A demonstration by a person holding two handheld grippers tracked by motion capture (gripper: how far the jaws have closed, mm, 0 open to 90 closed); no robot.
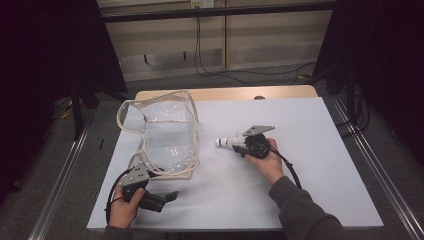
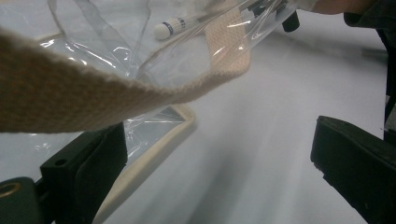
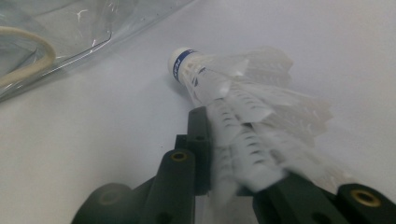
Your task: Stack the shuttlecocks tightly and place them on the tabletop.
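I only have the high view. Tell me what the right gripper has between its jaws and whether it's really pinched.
Observer: In the right gripper view the right gripper is closed on the feathers of a white shuttlecock; its cork with a blue band points away from the jaws.
Operator: Now report the left gripper.
Observer: In the left gripper view the left gripper stands open, its pads far apart with nothing pressed between them.
Operator: Say where the bag sits for it.
Observer: A beige woven strap of the clear plastic bag crosses above the left jaw, close to the camera.
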